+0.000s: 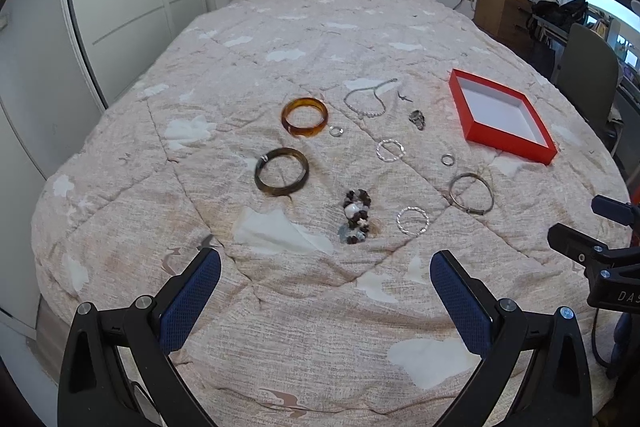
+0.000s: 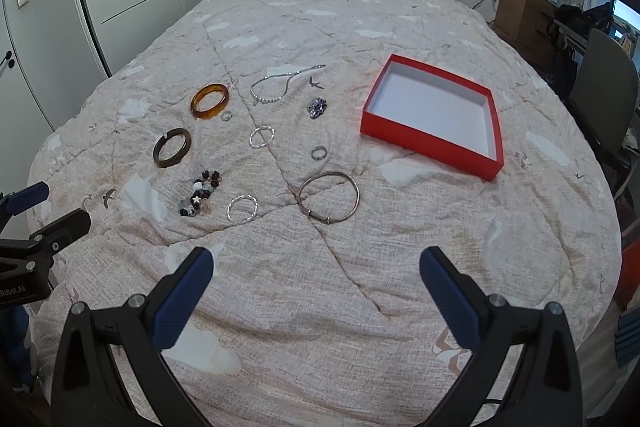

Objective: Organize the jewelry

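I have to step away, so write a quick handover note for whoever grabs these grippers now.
Left gripper: open, holding nothing, above the quilt.
Right gripper: open, holding nothing.
Red box: on the right side of the bed, nothing in it.
Jewelry all loose on the quilt: amber bangle, dark bangle, necklace, bead bracelet, wire bangle, rings.
Done: nothing boxed. Left: everything.

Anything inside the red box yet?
Nothing: the red box shows only its bare white floor in both wrist views. Its near wall hides a thin strip of floor along that edge. All the jewelry, like the silver bangle, lies outside on the bedspread.
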